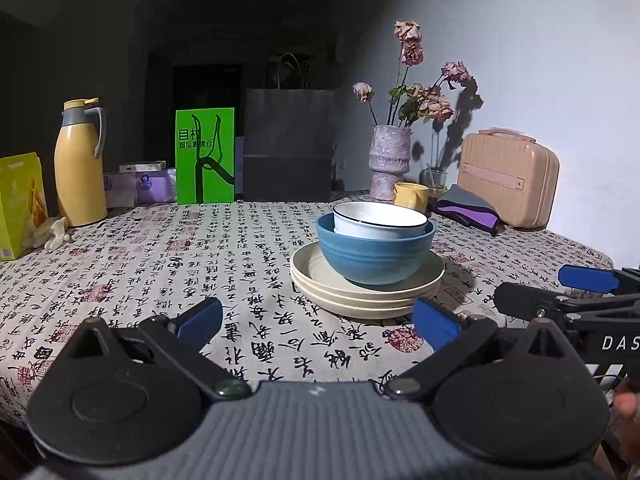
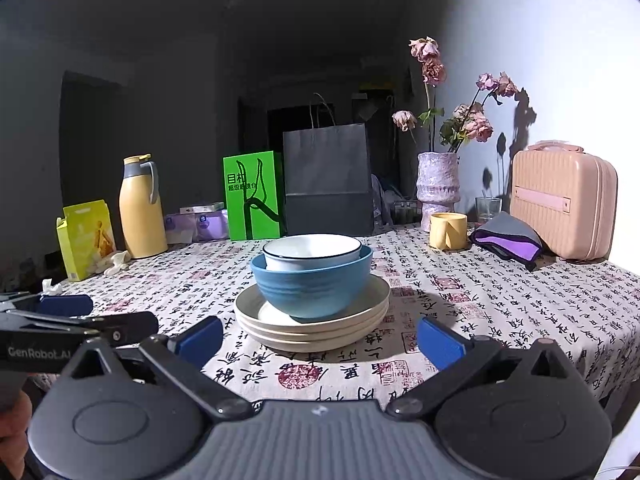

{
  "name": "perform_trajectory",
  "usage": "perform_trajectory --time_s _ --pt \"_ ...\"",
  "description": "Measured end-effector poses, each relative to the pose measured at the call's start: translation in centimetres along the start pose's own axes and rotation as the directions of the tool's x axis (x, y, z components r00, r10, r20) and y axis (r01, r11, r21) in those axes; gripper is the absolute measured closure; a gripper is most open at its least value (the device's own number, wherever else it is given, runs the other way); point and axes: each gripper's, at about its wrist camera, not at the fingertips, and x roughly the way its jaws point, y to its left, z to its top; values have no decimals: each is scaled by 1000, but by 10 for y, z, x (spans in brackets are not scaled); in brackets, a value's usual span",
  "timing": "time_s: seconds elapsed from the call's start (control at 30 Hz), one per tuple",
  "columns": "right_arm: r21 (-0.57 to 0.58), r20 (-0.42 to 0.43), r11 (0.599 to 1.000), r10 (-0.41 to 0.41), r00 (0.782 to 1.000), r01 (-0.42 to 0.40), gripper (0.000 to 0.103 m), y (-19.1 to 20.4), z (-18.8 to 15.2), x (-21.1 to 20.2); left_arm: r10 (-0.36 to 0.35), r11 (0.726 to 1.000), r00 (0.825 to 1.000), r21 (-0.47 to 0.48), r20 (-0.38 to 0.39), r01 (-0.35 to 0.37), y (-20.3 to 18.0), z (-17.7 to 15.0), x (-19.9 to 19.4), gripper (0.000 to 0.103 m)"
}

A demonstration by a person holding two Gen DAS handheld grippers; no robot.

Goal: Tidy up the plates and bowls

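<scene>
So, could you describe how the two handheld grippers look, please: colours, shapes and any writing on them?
Both look alike. The left gripper and the right gripper each have a grey ribbed body, two black round pivot housings with black linkage arms, and blue flat finger pads. From the side, white lettering shows: "DAS" on the right one, "GenRobot.AI" on the left one. No cables or sleeves are visible.

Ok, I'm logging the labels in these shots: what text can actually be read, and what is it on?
"目" with a partly covered character, over a smaller line starting "超级": green box.
"DAS", cut off by the frame edge: right gripper body.
"GenRobot.AI": left gripper body.
Calligraphy characters and red seals: tablecloth, too distorted to quote.
Yellow box and purple packets: print too small.
</scene>
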Motion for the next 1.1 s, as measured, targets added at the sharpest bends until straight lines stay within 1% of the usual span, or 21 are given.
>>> perform_trajectory --time_s 1.1 --pt "-17 -5 1000 16 1000 -16 0 3 1 2 2 1000 1000 2 19 -2 1 0 -3 0"
